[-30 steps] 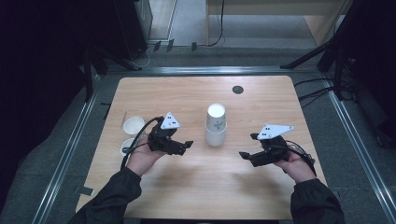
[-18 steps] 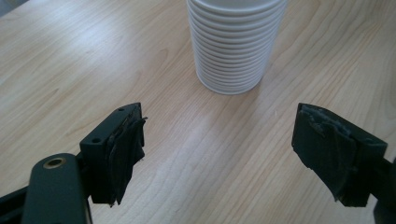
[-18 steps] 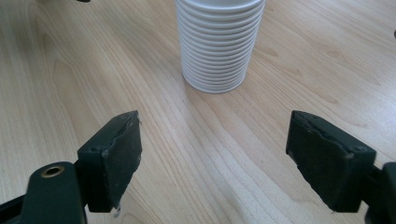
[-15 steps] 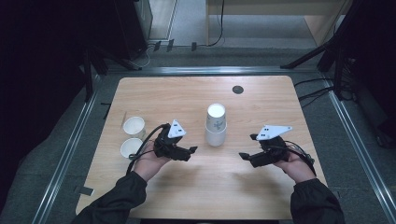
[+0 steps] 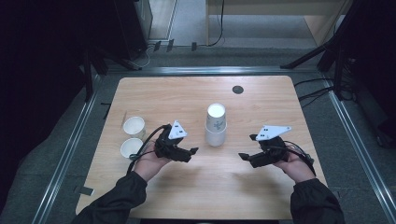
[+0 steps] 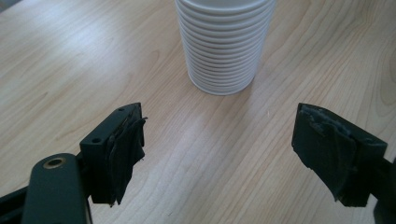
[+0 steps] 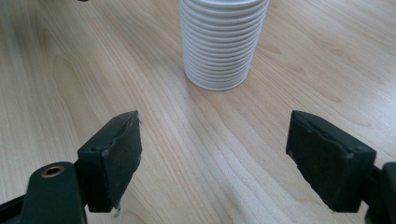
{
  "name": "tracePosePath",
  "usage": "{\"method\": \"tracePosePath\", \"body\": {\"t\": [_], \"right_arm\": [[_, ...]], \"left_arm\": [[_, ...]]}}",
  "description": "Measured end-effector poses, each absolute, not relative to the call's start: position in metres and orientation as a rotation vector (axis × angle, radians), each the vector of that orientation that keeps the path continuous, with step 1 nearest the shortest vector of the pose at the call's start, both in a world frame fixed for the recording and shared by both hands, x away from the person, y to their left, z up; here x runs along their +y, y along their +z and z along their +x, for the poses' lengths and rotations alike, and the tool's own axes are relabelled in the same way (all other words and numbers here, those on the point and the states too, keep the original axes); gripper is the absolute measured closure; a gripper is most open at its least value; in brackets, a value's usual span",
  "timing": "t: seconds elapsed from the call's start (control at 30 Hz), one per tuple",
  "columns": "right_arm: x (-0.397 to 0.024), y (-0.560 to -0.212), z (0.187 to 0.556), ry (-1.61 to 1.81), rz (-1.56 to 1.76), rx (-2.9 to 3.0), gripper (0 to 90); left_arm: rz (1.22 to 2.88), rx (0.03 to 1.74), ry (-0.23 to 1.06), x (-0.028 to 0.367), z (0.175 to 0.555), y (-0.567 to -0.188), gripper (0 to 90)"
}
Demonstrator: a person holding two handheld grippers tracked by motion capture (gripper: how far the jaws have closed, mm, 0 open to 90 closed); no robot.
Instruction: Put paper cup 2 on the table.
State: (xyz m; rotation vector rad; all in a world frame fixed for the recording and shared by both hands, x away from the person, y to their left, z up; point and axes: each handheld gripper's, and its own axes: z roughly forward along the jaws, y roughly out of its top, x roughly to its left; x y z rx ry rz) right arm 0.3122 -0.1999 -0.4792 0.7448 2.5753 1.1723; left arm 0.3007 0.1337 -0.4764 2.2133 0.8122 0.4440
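Note:
A tall stack of white paper cups (image 5: 215, 125) stands upside down at the middle of the wooden table (image 5: 187, 98). My left gripper (image 5: 189, 153) is held low to the stack's left, open, with nothing between its jaws, pointing toward the stack's base. My right gripper (image 5: 243, 156) mirrors it on the other side, also open and holding nothing. In the left gripper view the ribbed stack (image 6: 224, 42) stands a short way beyond the gripper (image 6: 219, 154). The right gripper view shows the stack (image 7: 219, 42) the same way, ahead of that gripper (image 7: 212, 154).
Two single white cups stand upright near the table's left edge, one farther back (image 5: 134, 126) and one nearer (image 5: 131, 148), just behind my left hand. A small dark round spot (image 5: 237, 89) marks the far side. Metal rails run along the table's sides.
My left gripper has shifted slightly right and nearer, away from the two single cups, so the nearer one now shows fully. The right gripper has stayed still.

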Motion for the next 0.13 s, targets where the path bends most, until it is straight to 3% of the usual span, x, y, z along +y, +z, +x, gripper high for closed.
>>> {"method": "tracePosePath", "body": {"t": [0.13], "right_arm": [[-0.1998,-0.4795,0.3125,1.169,0.746,2.577,18.8]], "left_arm": [[2.226,0.807,0.439,0.1329,0.3013,-0.4780,17.1]]}}
